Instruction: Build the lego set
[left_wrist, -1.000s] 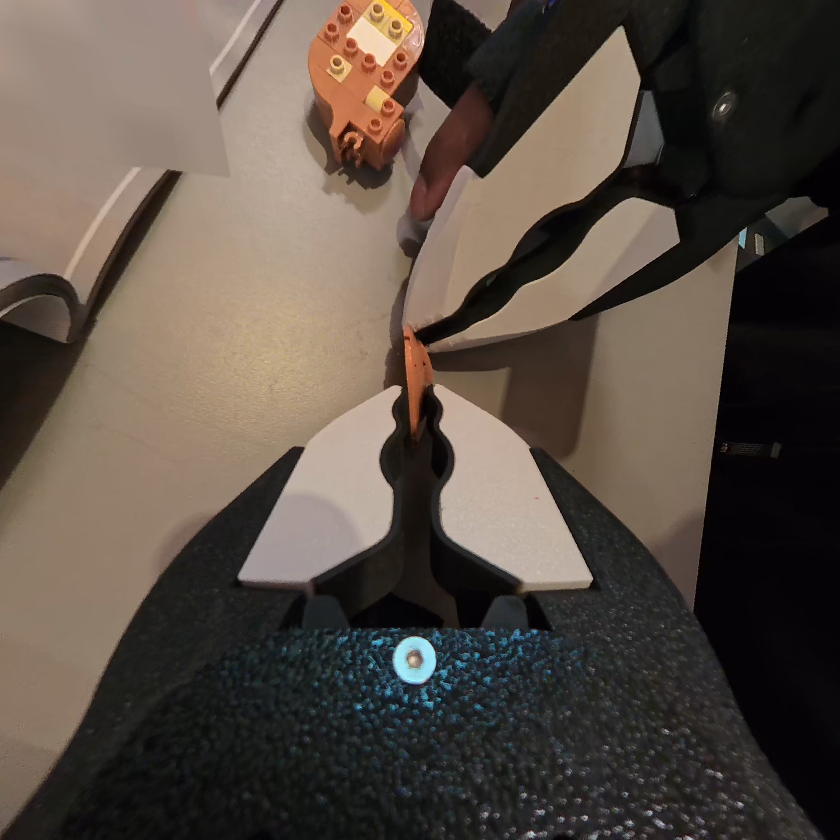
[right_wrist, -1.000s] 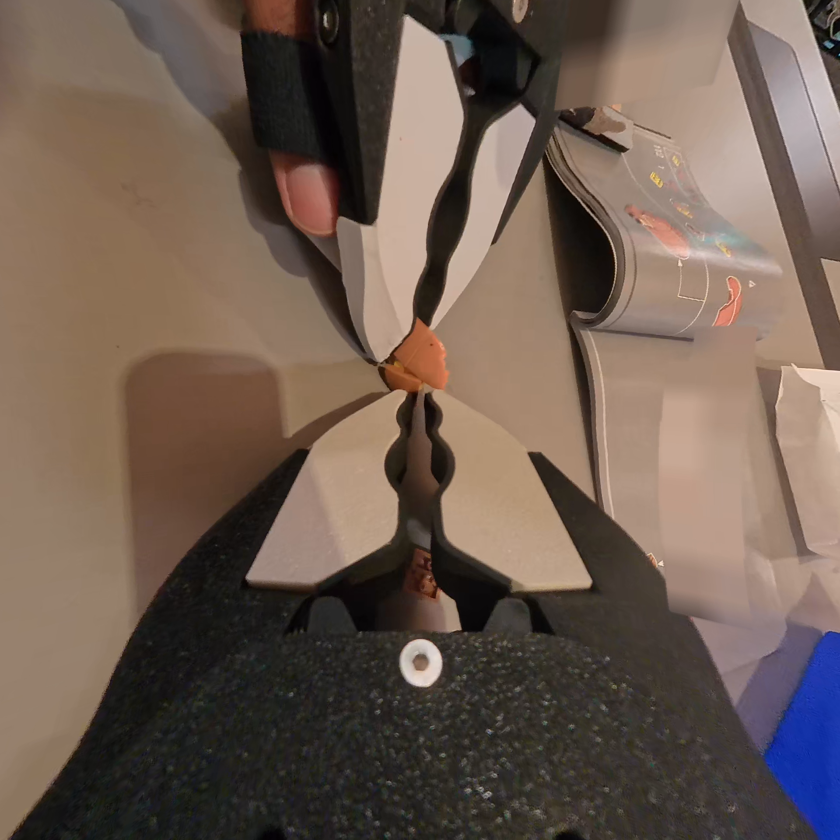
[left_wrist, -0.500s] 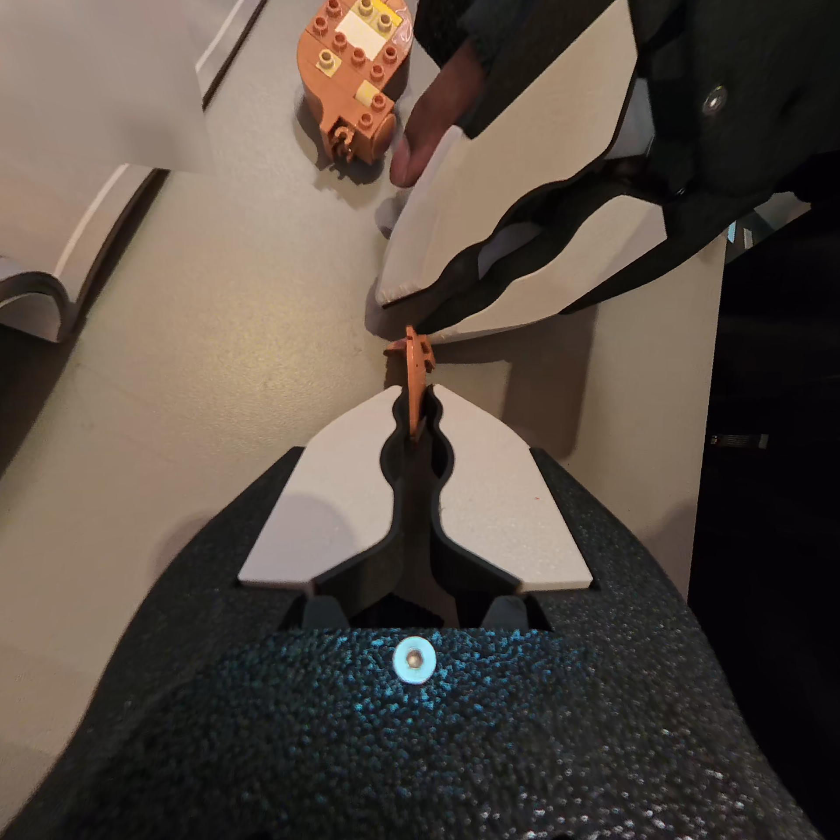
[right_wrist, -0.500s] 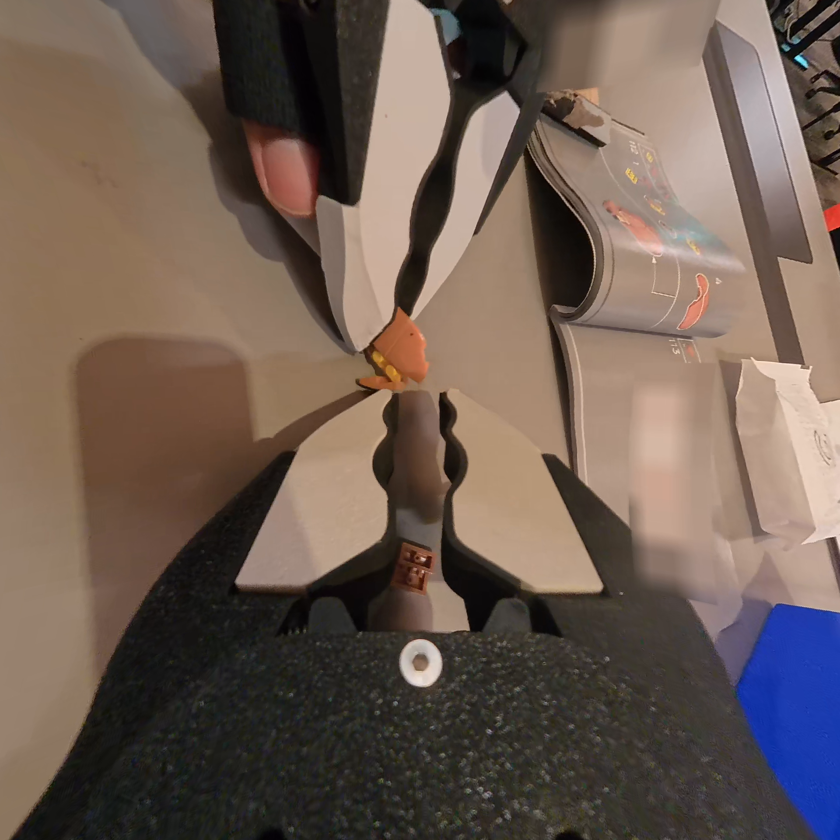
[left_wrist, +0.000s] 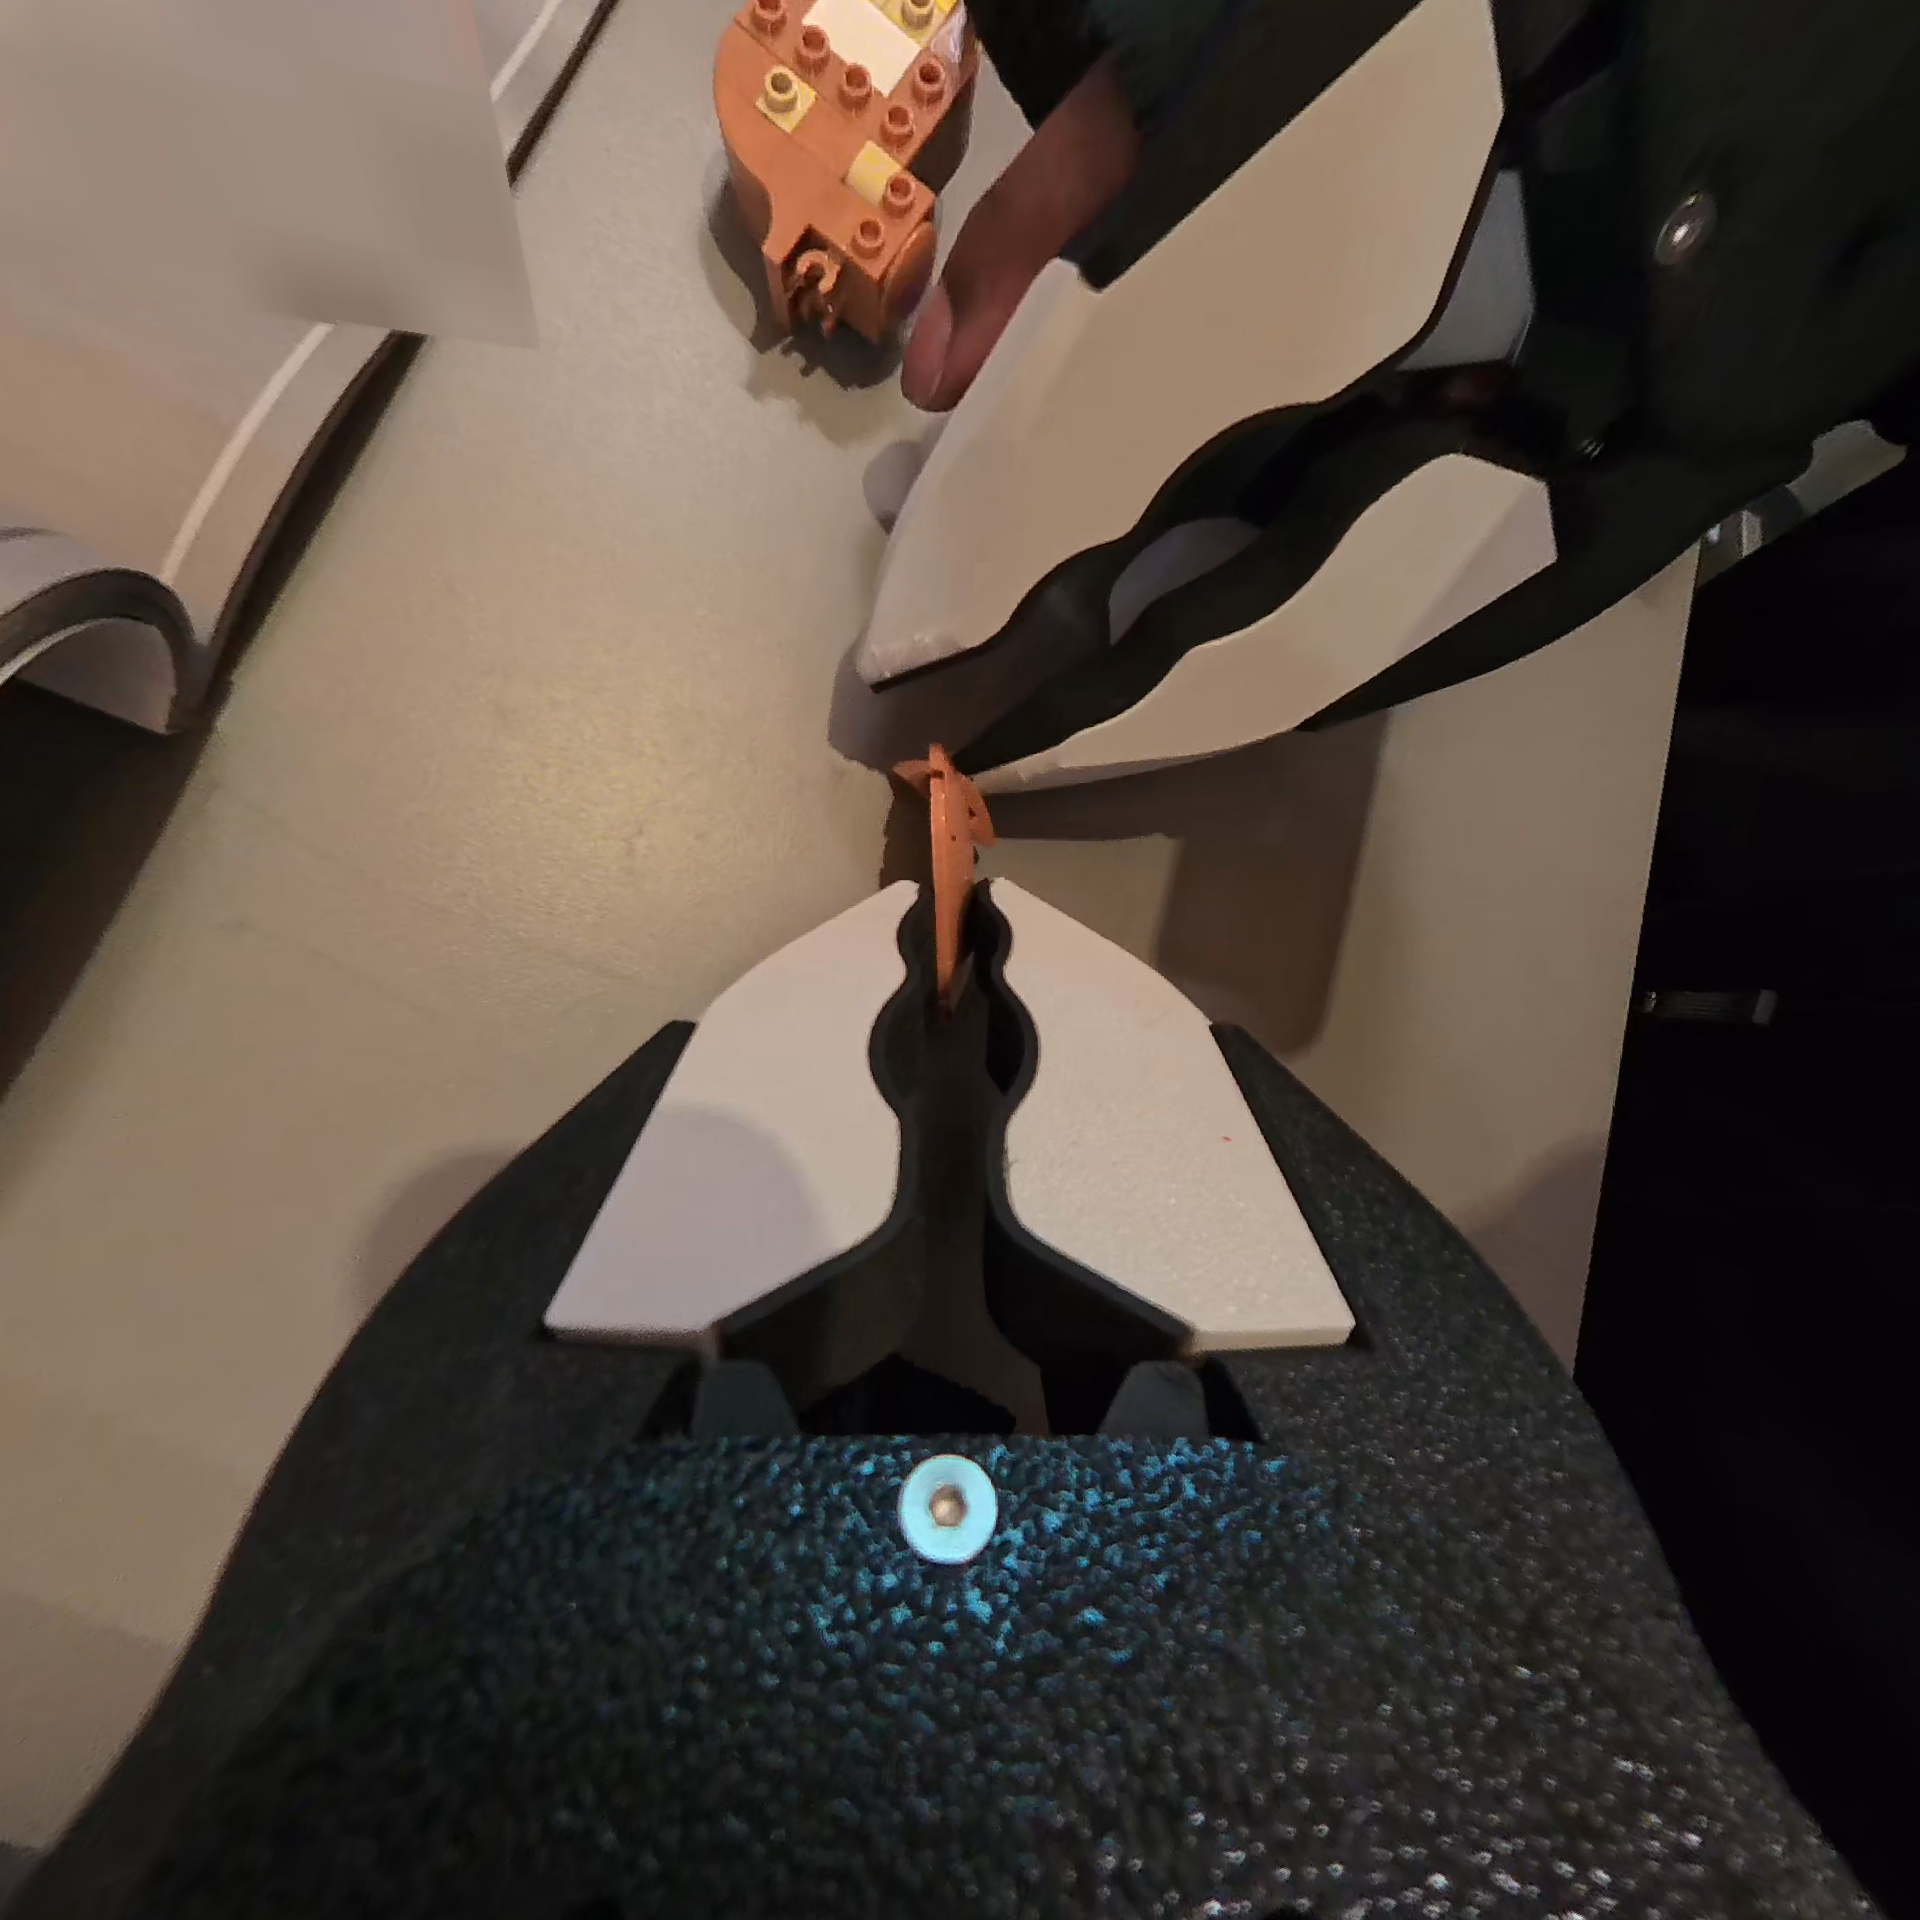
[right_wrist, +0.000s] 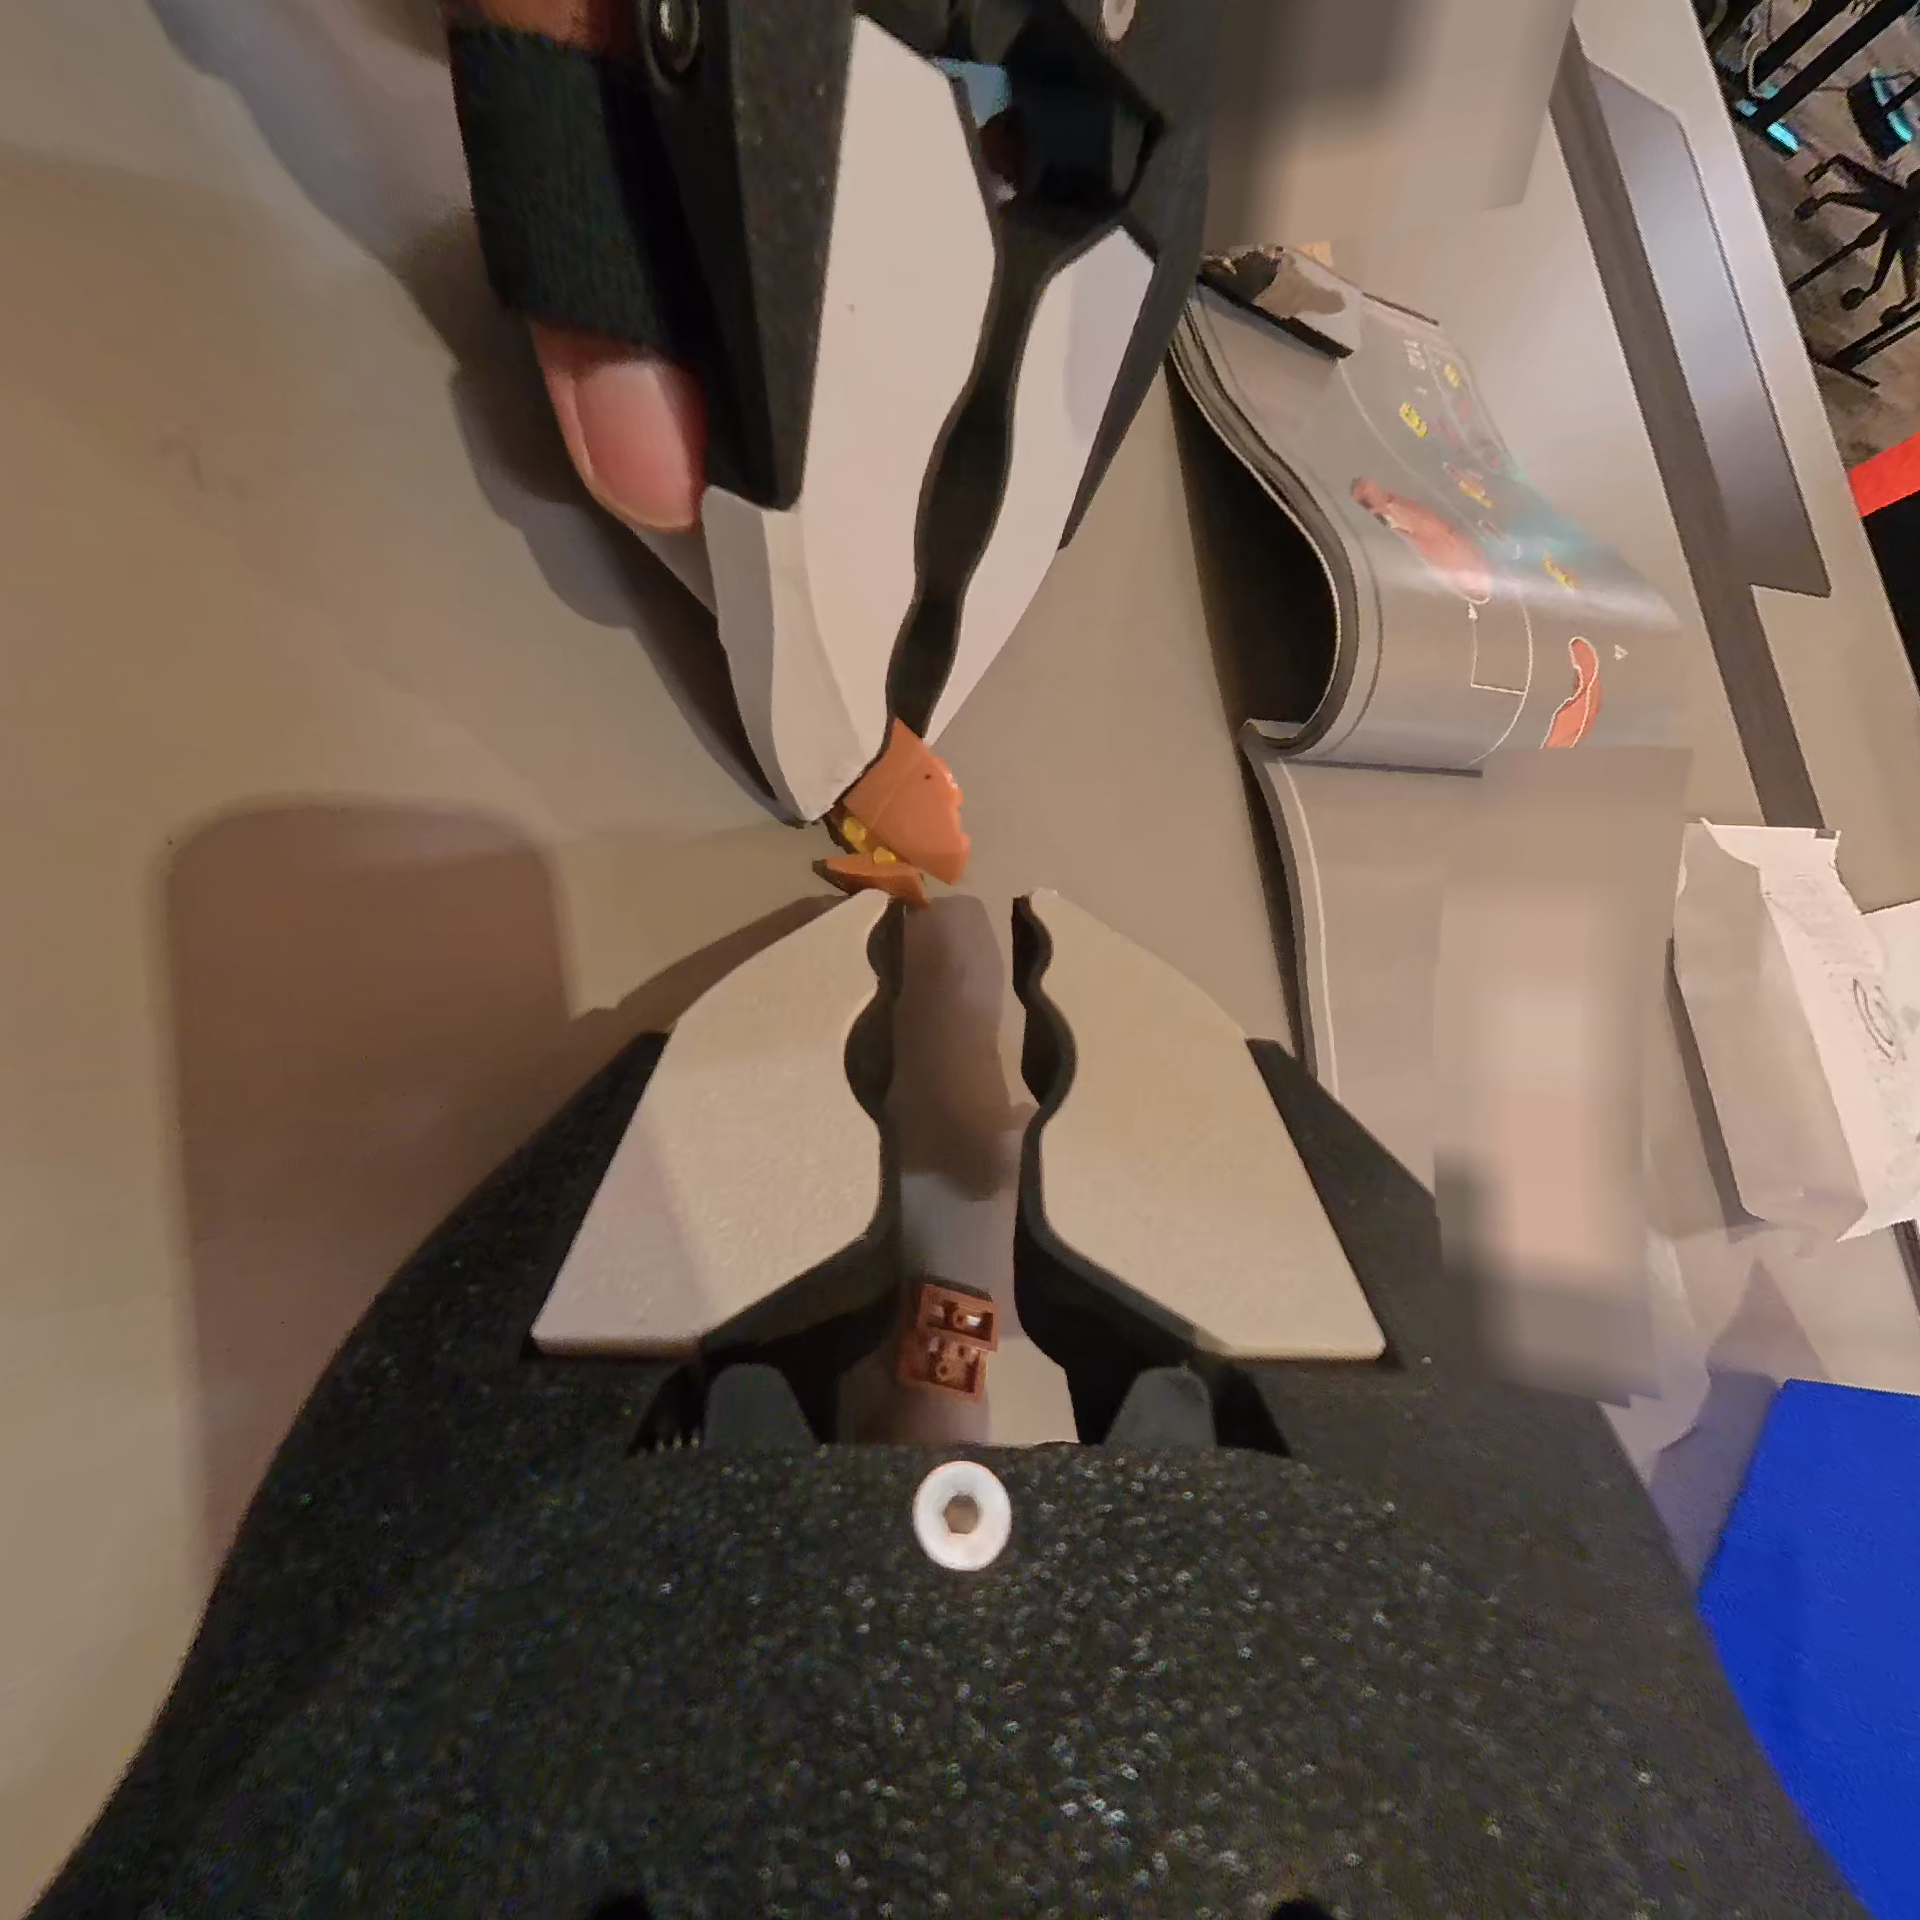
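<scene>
Two grippers meet tip to tip above a pale grey table (left_wrist: 436, 831). Our left gripper (left_wrist: 951, 888) has its white fingers (left_wrist: 800, 1091) pressed nearly together, pinching a thin orange-brown lego piece (left_wrist: 951, 862) that stands on edge and juts past the tips. From the right wrist view that same piece shows small yellow studs on its underside and a little flat orange part at its lower edge. Our right gripper (right_wrist: 961, 909) has its fingers spread, holding nothing, with its tips just beside the pinched piece.

Looking down between the right gripper's fingers, we see a small dark brown lego brick (right_wrist: 948, 1345) lying loose on the table.

We judge the build to be partway done. A rounded orange-brown lego body with exposed studs and tan tiles (left_wrist: 842, 156) sits on the table well beyond the grippers, and the held piece is not attached to it. The loose brown brick also seems left to place.

A person's thumb (left_wrist: 977, 291) rests on the right gripper, near that body. An open instruction booklet with curled grey pages (right_wrist: 1455, 582) lies to one side, beside crumpled white paper packaging (right_wrist: 1808, 1039) and a blue object (right_wrist: 1829, 1621) at the table's corner.
</scene>
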